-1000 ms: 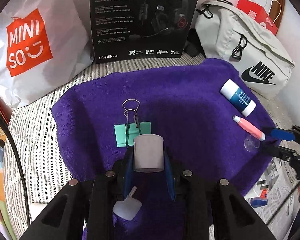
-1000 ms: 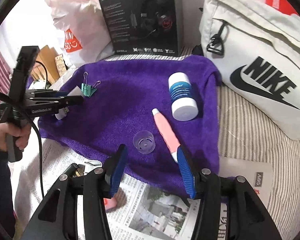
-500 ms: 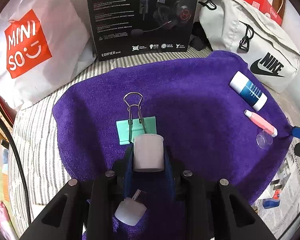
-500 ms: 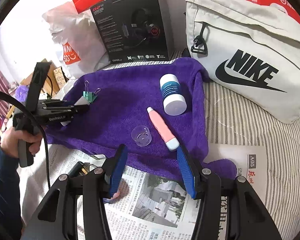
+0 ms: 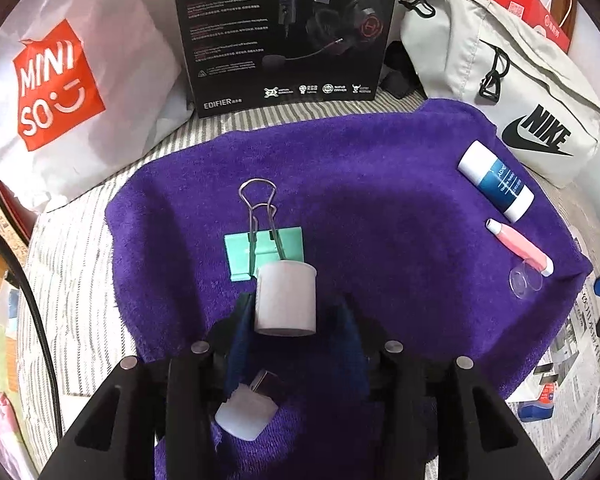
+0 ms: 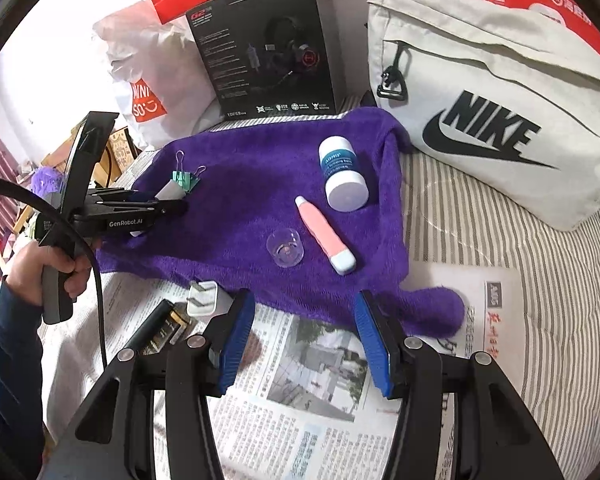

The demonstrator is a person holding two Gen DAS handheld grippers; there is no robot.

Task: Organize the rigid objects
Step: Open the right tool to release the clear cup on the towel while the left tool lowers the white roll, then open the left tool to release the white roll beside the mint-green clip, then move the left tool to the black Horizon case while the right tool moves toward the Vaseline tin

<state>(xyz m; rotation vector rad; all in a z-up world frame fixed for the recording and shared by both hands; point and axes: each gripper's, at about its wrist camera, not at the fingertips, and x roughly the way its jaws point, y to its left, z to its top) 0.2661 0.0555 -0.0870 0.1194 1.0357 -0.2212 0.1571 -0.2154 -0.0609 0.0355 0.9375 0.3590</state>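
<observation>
The left gripper (image 5: 286,312) sits low in the centre of the left wrist view with its jaws opening; a small white cylindrical cap (image 5: 286,298) stands between the blue pads, and a dark gap shows on its right side, so the pads no longer press on it. Just above the cap lies a mint-green binder clip (image 5: 265,251) with its wire handles pointing toward the top of the frame. Both rest on a purple towel (image 5: 380,200) spread over a striped bedsheet (image 5: 72,280). Near the bottom of that view, between the gripper's arms, a white USB plug adapter (image 5: 246,414) lies on the towel.

At the right edge of the towel sit a white-and-blue bottle (image 5: 496,182) on its side, a pink pen-shaped tube (image 5: 518,246) just below it, and a clear plastic cap (image 5: 525,282) touching the tube's white end.

In the right wrist view the right gripper (image 6: 302,336) hovers over a newspaper (image 6: 320,380) at the lower centre, its jaws spread and nothing between them. A white wall charger (image 6: 204,299) and a dark battery pack (image 6: 160,330) lie on the paper to the lower left — just beside the left finger. A hand (image 6: 52,264) at the left edge holds the other gripper's handle.

Along the top stand a black headset box (image 5: 284,32), a white Miniso bag (image 5: 60,88) and a grey Nike bag (image 6: 500,120).
</observation>
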